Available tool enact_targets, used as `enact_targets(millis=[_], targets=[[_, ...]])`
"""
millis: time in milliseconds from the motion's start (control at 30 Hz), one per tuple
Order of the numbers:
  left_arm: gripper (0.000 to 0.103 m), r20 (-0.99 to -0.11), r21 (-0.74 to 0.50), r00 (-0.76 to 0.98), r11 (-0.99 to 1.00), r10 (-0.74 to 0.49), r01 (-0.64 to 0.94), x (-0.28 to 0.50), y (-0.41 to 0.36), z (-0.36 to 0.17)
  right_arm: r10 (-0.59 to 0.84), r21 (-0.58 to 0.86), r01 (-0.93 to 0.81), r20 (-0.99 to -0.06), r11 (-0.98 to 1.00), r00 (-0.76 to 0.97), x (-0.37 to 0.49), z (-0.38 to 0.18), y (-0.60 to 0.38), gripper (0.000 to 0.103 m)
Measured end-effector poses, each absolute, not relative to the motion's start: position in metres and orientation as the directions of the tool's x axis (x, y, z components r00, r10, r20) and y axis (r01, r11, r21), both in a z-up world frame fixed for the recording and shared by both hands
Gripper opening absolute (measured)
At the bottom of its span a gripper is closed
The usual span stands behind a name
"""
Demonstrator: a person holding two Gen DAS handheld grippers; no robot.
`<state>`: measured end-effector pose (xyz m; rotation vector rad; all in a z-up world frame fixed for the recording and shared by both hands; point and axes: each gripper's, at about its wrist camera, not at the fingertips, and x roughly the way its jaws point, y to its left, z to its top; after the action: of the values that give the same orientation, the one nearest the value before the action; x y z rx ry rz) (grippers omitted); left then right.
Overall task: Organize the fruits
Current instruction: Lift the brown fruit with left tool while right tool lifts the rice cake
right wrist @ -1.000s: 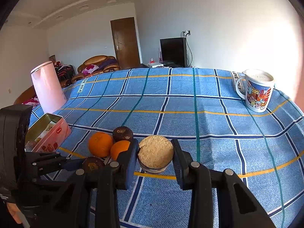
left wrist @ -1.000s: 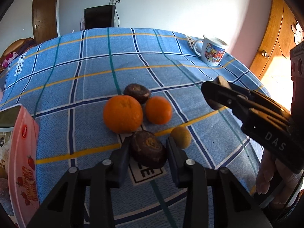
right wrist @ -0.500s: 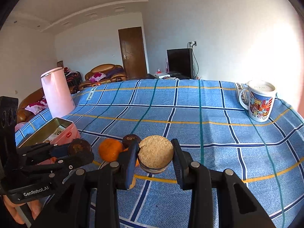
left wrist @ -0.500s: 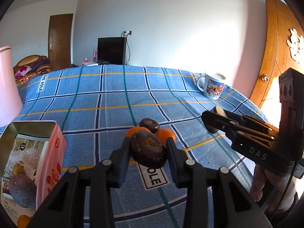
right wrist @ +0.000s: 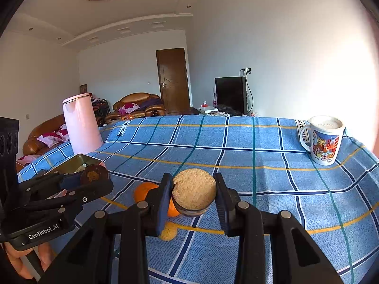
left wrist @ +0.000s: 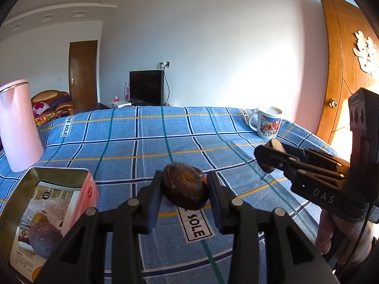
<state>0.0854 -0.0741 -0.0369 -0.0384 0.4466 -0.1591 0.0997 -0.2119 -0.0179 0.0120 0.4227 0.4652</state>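
**Both grippers loaded, fruit up off the cloth**

- L gripper [left wrist: 184, 189]: clamped on dark wrinkled fruit [left wrist: 184, 185], pads on both sides, held above the cloth [left wrist: 142, 142]. Looks like a passion fruit.
- R gripper [right wrist: 193, 195]: clamped on a cut fruit half [right wrist: 193, 193], pale grainy face up toward cam, dark rind below. Prob. held flat so the cut side doesn't spill.
- Tin [left wrist: 47, 189], left near, open. One dark round fruit [left wrist: 45, 236] already inside w/ a smaller yellowish one behind. Judged the drop spot; L fruit sits just right of its rim, so a short carry left.
- Left on cloth, near centre: orange [right wrist: 144, 190], part hidden behind R fingers; small yellow-brown fruit [right wrist: 168, 232] nearer. More may be hidden.
- Pink jug [left wrist: 19, 127] far left, mug [right wrist: 323, 139] far right, both well apart from the work.
- Risk: two grippers near each other at one tin opening; go one at a time.
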Motion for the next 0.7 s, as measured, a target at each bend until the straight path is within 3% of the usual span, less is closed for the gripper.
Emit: enact_targets(millis=[700], targets=[[0.038,-0.345,-0.012,0.930,0.991,-0.130,0.134,0.066,-0.081,-0.031,0.446,0.060,-0.453,-0.329,0.889,0.832,0.085,-0.014,-0.210,0.037]])
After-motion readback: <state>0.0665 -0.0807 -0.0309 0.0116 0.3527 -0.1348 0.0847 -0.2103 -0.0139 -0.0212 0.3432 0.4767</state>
